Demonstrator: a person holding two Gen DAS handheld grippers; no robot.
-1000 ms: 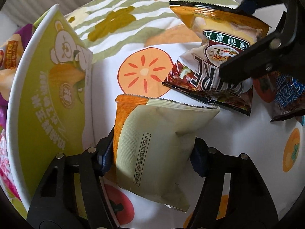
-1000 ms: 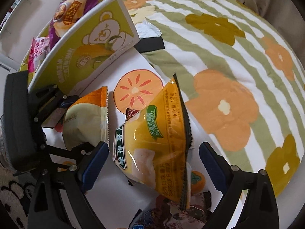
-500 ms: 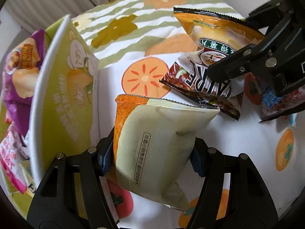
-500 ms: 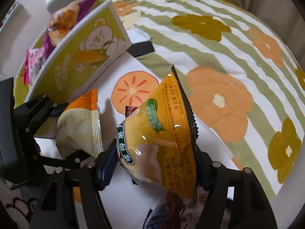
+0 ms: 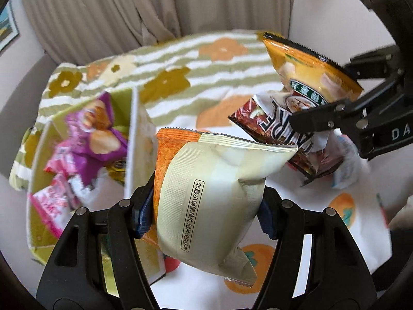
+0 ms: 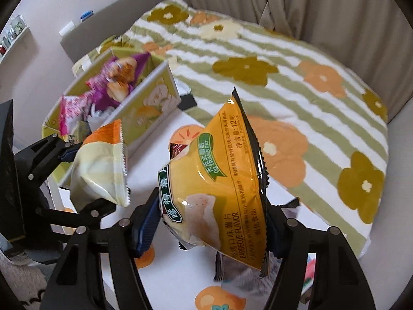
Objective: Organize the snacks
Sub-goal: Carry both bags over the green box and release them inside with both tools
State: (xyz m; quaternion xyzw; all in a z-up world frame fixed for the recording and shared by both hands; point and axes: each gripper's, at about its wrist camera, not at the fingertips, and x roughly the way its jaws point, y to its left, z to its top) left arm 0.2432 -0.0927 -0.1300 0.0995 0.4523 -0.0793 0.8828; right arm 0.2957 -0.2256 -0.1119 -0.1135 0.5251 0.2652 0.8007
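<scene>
My left gripper (image 5: 205, 214) is shut on a cream-and-orange snack bag (image 5: 206, 193), held in the air above the table. In the right wrist view that bag (image 6: 103, 170) hangs in the left gripper (image 6: 85, 178) at the left. A yellow barbecue chip bag (image 6: 227, 180) stands upright between the pads of my right gripper (image 6: 209, 222), which is shut on it and lifted. The same yellow bag (image 5: 309, 77) and right gripper (image 5: 333, 95) show at the upper right of the left wrist view. A dark red bag (image 5: 271, 118) sits right behind it; whether it is pinched too I cannot tell.
A green-and-white bear box (image 5: 134, 134) (image 6: 152, 103) stands to the left, holding a purple bag (image 5: 95, 129) and pink packets (image 5: 59, 193). A white cloth with orange fruit prints (image 5: 309, 206) lies below. A blue-and-white bag (image 5: 346, 165) lies on it. A striped flowered quilt (image 6: 284, 77) lies beyond, with curtains behind it.
The right gripper's jaws closed onto the yellow bag. Both grippers then rose with their bags, and the inside of the box came into view.
</scene>
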